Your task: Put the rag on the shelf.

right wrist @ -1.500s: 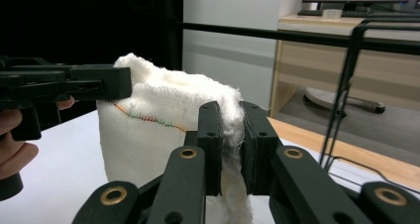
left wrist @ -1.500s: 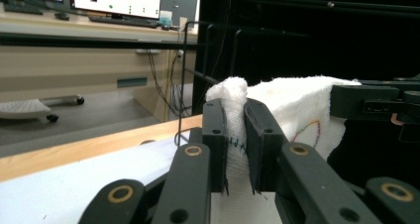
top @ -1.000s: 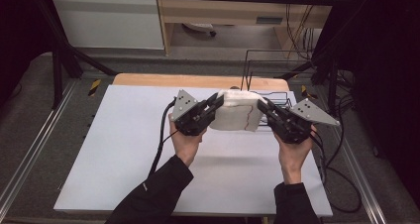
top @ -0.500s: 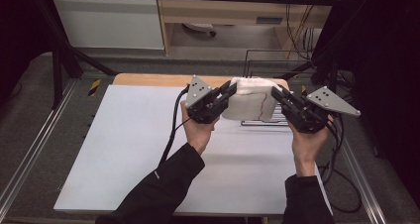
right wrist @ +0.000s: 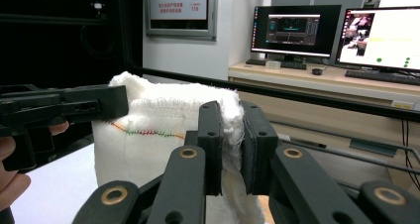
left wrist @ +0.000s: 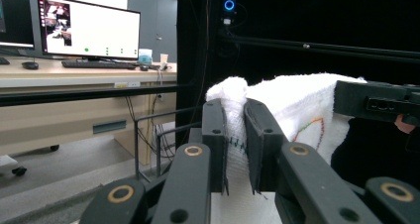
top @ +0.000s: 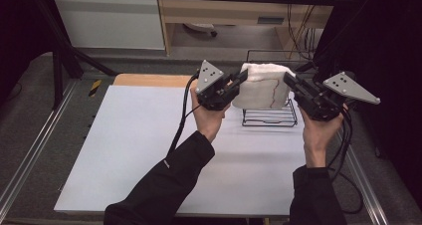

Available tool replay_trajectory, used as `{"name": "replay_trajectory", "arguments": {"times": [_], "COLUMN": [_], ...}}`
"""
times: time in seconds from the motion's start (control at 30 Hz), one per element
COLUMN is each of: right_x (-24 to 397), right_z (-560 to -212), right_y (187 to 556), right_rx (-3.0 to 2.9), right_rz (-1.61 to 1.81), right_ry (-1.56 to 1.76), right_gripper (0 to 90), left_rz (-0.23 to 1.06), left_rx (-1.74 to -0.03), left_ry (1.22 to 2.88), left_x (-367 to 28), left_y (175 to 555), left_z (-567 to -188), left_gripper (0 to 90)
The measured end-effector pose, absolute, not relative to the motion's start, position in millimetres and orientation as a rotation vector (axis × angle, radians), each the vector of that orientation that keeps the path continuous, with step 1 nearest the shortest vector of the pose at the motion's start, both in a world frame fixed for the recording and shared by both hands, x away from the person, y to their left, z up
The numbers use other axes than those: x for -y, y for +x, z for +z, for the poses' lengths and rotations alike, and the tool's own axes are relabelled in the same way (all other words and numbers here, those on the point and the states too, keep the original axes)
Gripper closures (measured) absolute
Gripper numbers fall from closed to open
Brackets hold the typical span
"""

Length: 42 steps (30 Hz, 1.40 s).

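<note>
Above the white tabletop [top: 129,150] and wire rack [top: 268,118], the left gripper [top: 238,81] and right gripper [top: 290,80] each pinched a top corner of the white towel [top: 261,85]; monitors [right wrist: 297,30] stood behind.

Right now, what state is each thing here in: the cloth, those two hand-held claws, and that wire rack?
White towel: lifted off the table, stretched between both grippers, hanging down over the rack.
Left gripper: fingers shut on the towel's upper corner.
Right gripper: fingers shut on the opposite upper corner.
Wire rack: standing on the table below the towel; whether the cloth touches it is unclear.
Table: covered by a white sheet.
</note>
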State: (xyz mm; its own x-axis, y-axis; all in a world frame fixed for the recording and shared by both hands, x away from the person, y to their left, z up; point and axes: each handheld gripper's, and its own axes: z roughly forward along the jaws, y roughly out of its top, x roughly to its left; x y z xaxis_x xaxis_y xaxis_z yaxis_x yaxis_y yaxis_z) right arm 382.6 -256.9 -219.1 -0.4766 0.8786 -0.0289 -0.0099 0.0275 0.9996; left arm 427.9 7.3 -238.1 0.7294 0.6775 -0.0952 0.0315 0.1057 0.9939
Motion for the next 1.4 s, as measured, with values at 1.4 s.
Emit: {"name": "replay_trajectory", "arguments": {"times": [1.4], "right_x": [286.6], "right_z": [-169.6], "right_y": [436.3], "right_rx": [-1.5], "right_rz": [1.534], "right_ry": [0.935], "right_gripper": [80.9], "left_rz": [0.573], "left_rx": [-0.633], "left_ry": [1.357], "left_x": [32.3], "left_y": [480.8], "left_z": [-187.1], "left_gripper": [79.8]}}
